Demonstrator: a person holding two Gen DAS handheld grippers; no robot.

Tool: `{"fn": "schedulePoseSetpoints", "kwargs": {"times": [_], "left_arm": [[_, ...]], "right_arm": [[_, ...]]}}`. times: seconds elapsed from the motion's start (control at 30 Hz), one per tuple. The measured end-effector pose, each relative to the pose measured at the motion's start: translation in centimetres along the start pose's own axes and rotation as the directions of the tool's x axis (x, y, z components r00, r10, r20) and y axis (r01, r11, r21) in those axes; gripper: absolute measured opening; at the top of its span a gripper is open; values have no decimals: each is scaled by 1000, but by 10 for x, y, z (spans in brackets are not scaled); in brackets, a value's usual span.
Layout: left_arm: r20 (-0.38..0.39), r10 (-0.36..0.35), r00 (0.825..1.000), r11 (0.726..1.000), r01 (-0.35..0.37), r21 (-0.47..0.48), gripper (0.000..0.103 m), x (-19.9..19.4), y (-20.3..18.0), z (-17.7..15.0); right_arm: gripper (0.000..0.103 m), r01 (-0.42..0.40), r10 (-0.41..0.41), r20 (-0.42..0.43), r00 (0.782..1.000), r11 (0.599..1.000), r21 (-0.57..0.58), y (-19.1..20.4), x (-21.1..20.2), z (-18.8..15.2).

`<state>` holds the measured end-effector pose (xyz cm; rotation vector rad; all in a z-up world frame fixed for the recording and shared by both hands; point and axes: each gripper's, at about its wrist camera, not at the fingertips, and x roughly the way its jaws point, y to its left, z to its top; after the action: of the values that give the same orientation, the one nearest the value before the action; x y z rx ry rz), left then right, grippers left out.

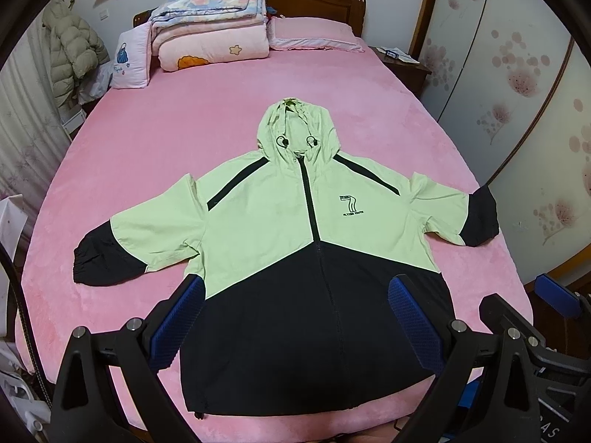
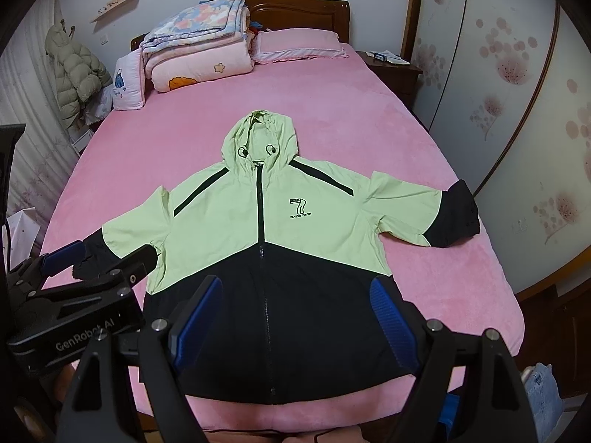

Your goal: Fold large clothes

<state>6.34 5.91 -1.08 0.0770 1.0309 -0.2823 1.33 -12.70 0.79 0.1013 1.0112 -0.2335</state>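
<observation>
A light green and black hooded jacket (image 1: 295, 258) lies flat, front up and zipped, on the pink bed (image 1: 147, 155), sleeves spread to both sides and hood toward the headboard. It also shows in the right wrist view (image 2: 266, 251). My left gripper (image 1: 295, 295) is open and empty, held above the jacket's black lower half near the bed's foot. My right gripper (image 2: 295, 299) is open and empty above the same hem area. The left gripper also shows in the right wrist view (image 2: 99, 254), beside the left sleeve cuff (image 2: 88, 258). The right gripper's body shows at the right edge of the left wrist view (image 1: 535, 325).
Folded quilts (image 1: 210, 26) and pillows (image 1: 314, 35) lie by the wooden headboard (image 1: 317, 0). A puffer coat (image 1: 70, 48) hangs on the left wall. A nightstand (image 1: 402, 62) and a floral wardrobe (image 1: 517, 92) stand to the right.
</observation>
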Motion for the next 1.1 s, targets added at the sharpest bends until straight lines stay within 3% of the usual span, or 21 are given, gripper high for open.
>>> {"fn": "schedulePoseSetpoints", "kwargs": {"times": [0.2, 0.57, 0.8, 1.1], "left_arm": [[14, -1, 1000, 1000, 0, 24, 99, -1, -8, 4], [80, 58, 995, 997, -62, 51, 99, -6, -33, 15], [113, 99, 989, 995, -99, -5, 99, -8, -57, 27], [184, 60, 981, 998, -54, -37, 99, -9, -112, 49]], "right_arm": [[83, 16, -17, 2, 1000, 1000, 8, -4, -2, 0], [83, 5, -5, 13, 1000, 1000, 4, -20, 5, 1], [83, -44, 46, 43, 998, 998, -34, -49, 13, 17], [83, -109, 113, 78, 991, 993, -53, -116, 30, 45]]}}
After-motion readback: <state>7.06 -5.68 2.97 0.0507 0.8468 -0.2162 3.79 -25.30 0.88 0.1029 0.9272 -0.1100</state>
